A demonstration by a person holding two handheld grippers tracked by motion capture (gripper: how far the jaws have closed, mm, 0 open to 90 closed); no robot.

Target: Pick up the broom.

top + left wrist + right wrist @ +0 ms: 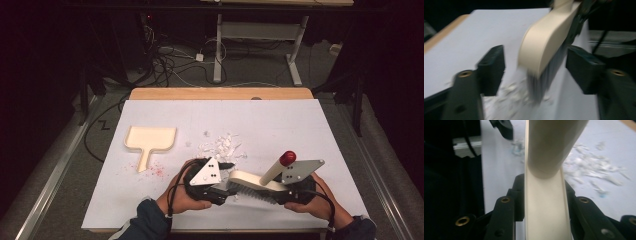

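Gripper work first: our left gripper (226,186), at the lower middle of the high view, has its jaws standing apart with the free end of the brush (252,186) between them, and in the left gripper view neither pad presses on the cream brush (544,47) back, so it holds nothing. Far to its left, in the middle left of the frame, the cream dustpan (149,140) lies flat on the white sheet (280,120), handle toward us, with a faint pink speckle just below it. Moving right, the pile of white paper scraps (222,148) sits at the centre, just above the left gripper. Right again, our right gripper (286,194) is clamped on the brush near the base of its handle, which rises slantwise to a red tip (287,158); the right gripper view shows both black jaws tight against the cream body (546,215). We judge that the brush has just passed into the right gripper's keeping, and sweeping has not yet begun. Next we need the left gripper to back clear, fetch the dustpan and set its lip beside the scraps, while the right lowers the dark bristles behind the pile. We can read no brand, label or writing anywhere.
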